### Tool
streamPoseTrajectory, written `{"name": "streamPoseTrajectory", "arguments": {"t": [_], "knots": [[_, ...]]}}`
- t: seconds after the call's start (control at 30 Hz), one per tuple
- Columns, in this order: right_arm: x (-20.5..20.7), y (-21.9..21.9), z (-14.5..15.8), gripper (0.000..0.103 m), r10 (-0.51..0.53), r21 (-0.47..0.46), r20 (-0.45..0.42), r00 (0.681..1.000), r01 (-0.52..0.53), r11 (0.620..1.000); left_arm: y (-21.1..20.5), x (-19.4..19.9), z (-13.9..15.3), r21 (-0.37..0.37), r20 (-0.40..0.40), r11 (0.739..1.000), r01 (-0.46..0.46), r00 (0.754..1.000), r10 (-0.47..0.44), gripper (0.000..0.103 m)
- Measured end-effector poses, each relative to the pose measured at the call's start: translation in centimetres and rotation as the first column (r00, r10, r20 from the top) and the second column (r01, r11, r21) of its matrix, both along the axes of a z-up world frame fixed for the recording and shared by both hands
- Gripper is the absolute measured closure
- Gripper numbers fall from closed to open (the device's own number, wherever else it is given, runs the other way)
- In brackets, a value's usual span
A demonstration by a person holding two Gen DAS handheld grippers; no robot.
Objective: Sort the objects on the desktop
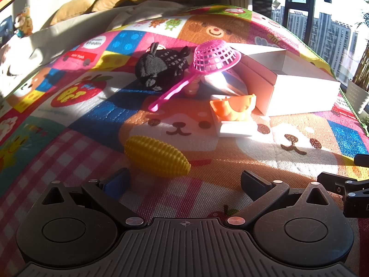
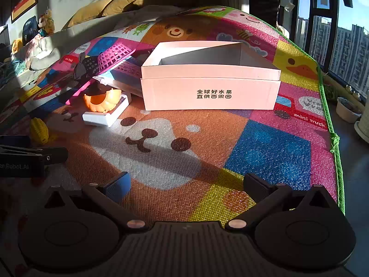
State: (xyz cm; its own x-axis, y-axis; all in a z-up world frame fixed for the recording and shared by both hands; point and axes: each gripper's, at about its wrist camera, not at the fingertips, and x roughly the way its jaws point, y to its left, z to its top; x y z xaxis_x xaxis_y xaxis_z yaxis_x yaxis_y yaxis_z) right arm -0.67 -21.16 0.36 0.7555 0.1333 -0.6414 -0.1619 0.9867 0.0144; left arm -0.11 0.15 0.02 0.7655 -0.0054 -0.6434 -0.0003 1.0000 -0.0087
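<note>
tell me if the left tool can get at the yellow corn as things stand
Probably yes: the yellow corn lies just ahead of the open left tool, with only bare mat between them.

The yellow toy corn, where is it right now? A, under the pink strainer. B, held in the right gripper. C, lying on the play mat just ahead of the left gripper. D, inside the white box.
C: the yellow toy corn lies on the play mat just ahead of the open left gripper, untouched, well apart from the white box.
</note>
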Motion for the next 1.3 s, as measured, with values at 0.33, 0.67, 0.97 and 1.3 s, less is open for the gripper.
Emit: {"name": "streamPoseTrajectory", "arguments": {"t": [0.33, 0.67, 0.97, 1.3], "knots": [[0.00, 0.01, 0.01, 0.000, 0.000, 0.001, 0.000, 1.000, 0.000, 1.000, 0.01, 0.00, -0.01, 0.000, 0.000, 1.000, 0.000, 1.000, 0.000, 0.000], [-0.01, 0.03, 0.01, 0.000, 0.000, 0.000, 0.001, 1.000, 0.000, 1.000, 0.02, -0.01, -0.01, 0.000, 0.000, 1.000, 0.000, 1.000, 0.000, 0.000], [-0.03, 0.00, -0.04, 0.000, 0.000, 0.001, 0.000, 1.000, 0.000, 1.000, 0.02, -0.01, -0.01, -0.001, 0.001, 1.000, 0.000, 1.000, 0.000, 0.000], [0.49, 0.19, 0.21, 0.000, 0.015, -0.011, -0.040, 0.999, -0.015, 1.000, -0.42, 0.14, -0.01, 0.024, -0.012, 1.000, 0.006, 1.000, -0.005, 0.000]]}}
